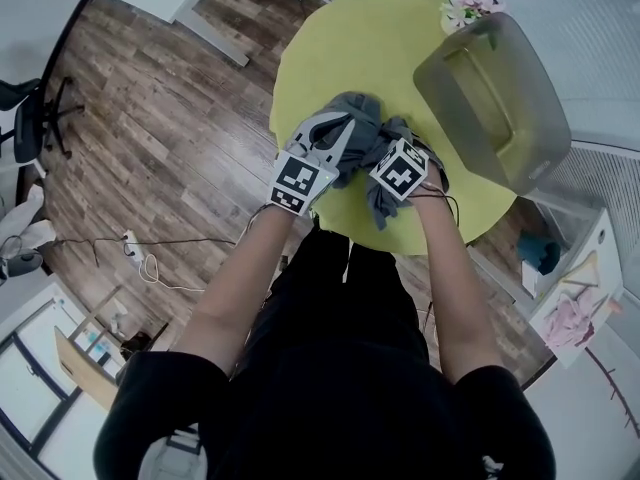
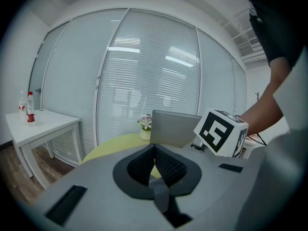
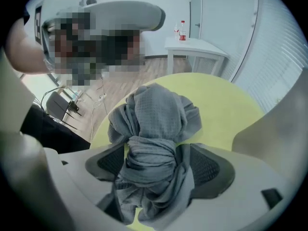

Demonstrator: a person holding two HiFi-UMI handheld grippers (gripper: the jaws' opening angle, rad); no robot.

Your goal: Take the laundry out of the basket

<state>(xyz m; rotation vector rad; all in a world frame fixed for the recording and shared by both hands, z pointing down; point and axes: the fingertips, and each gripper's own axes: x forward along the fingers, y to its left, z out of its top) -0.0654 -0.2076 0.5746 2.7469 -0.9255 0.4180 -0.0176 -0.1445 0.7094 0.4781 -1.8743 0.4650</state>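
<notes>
A crumpled grey cloth [image 1: 362, 116] lies on the round yellow-green table [image 1: 340, 38], with one end drooping over the near edge. My right gripper [image 1: 386, 156] points steeply down over it. In the right gripper view its jaws [image 3: 159, 165] stand wide and open, with the bunched cloth [image 3: 159, 109] filling the gap between them. My left gripper [image 1: 343, 130] hovers level at the cloth's left side. Its pads [image 2: 154, 153] meet, shut on nothing. The grey translucent laundry basket [image 1: 495, 98] stands at the table's far right, and I see nothing inside it.
A small vase of flowers [image 1: 468, 3] sits behind the basket [image 2: 173, 126]. A white side table [image 2: 38, 124] with bottles [image 2: 30, 113] stands off to the left by the blinds. Cables [image 1: 150, 263] lie on the wood floor. A shelf with clothes hangers [image 1: 575, 298] is at the right.
</notes>
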